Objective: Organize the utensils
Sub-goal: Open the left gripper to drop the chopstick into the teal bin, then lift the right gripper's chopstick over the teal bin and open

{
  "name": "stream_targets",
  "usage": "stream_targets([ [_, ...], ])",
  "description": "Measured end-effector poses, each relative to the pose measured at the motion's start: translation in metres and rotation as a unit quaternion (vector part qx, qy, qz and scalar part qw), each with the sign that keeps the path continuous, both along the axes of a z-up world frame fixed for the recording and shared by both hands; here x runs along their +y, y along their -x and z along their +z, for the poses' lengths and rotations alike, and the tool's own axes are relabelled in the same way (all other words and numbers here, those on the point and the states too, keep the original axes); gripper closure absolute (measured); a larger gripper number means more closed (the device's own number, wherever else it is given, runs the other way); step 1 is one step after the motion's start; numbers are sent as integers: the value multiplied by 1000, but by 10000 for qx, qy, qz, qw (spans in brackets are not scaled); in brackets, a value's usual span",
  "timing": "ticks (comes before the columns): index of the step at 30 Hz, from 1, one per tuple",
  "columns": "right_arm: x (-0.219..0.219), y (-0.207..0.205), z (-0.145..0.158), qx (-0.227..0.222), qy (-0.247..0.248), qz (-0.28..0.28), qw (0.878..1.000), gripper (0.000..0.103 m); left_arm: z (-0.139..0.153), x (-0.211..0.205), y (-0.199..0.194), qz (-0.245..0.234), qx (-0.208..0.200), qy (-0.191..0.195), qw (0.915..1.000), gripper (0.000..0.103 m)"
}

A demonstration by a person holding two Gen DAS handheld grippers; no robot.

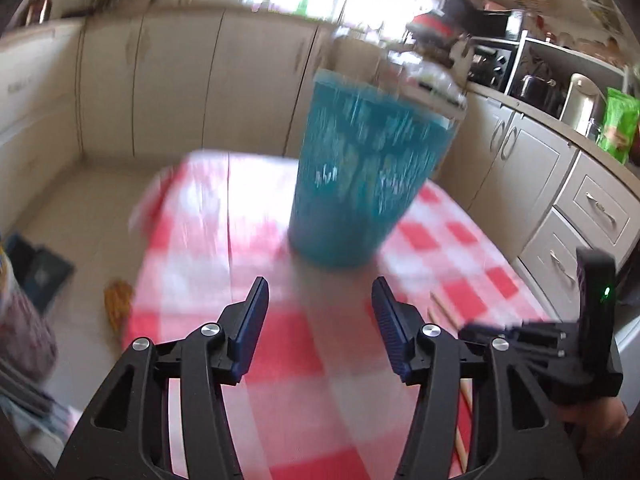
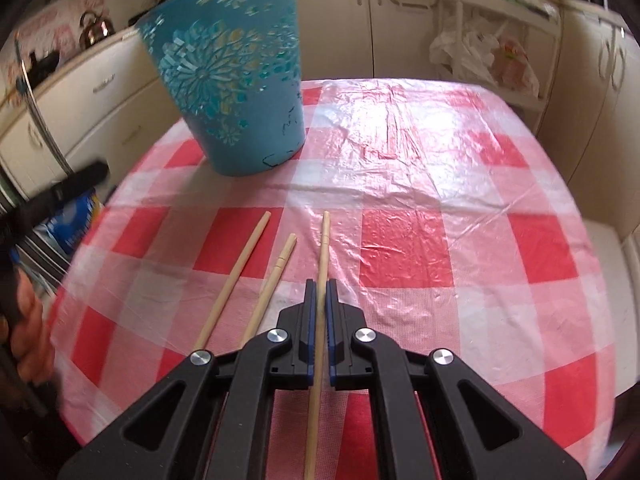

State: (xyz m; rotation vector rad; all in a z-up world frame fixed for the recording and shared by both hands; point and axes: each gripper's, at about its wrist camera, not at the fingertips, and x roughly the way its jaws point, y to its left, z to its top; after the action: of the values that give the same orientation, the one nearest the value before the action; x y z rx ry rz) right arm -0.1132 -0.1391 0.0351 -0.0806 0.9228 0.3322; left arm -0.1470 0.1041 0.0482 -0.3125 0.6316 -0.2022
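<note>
A teal patterned cup (image 1: 360,168) (image 2: 236,76) stands upright on the red-and-white checked tablecloth (image 2: 440,240). My left gripper (image 1: 320,292) is open just short of the cup, with nothing between its blue pads; this view is blurred. My right gripper (image 2: 320,286) is shut on a wooden chopstick (image 2: 324,244), whose tip sticks out ahead of the fingers, low over the cloth. Two more chopsticks (image 2: 240,276) (image 2: 276,276) lie on the cloth to the left of it. In the left wrist view, chopstick ends (image 1: 444,312) show beside the right finger.
Cream kitchen cabinets (image 2: 400,20) ring the table. A counter with pots and a green bag (image 1: 620,124) runs along the right in the left wrist view. Plastic bags (image 2: 480,56) hang on a shelf behind the table. A hand (image 2: 28,320) shows at the left edge.
</note>
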Motion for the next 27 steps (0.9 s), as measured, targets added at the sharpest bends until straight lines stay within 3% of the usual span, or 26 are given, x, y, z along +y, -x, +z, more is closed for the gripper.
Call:
stream_targets([
  [3,-6,0,0,60,-225,-41,9997,98,-6,11,-1,60,84,330,9994,43],
  [5,-22,-2,1,221,-866,-181,9958,98,-14,18,-4,132,260,499,9983,36],
  [8,-39,-4,8,184,-1483,-279,9884,98,-25,24,-5,232,416,727,9962,36],
  [14,-48,7,41,-391,-2882,101,9567,98,-21,15,-11,314,450,555,9969,32],
  [21,-45,0,76,-697,-3715,220,9255,98,-20,13,-17,381,607,431,9965,31],
  [27,-18,-48,131,-1175,-3949,254,9108,98,-21,12,-18,334,646,436,9964,29],
])
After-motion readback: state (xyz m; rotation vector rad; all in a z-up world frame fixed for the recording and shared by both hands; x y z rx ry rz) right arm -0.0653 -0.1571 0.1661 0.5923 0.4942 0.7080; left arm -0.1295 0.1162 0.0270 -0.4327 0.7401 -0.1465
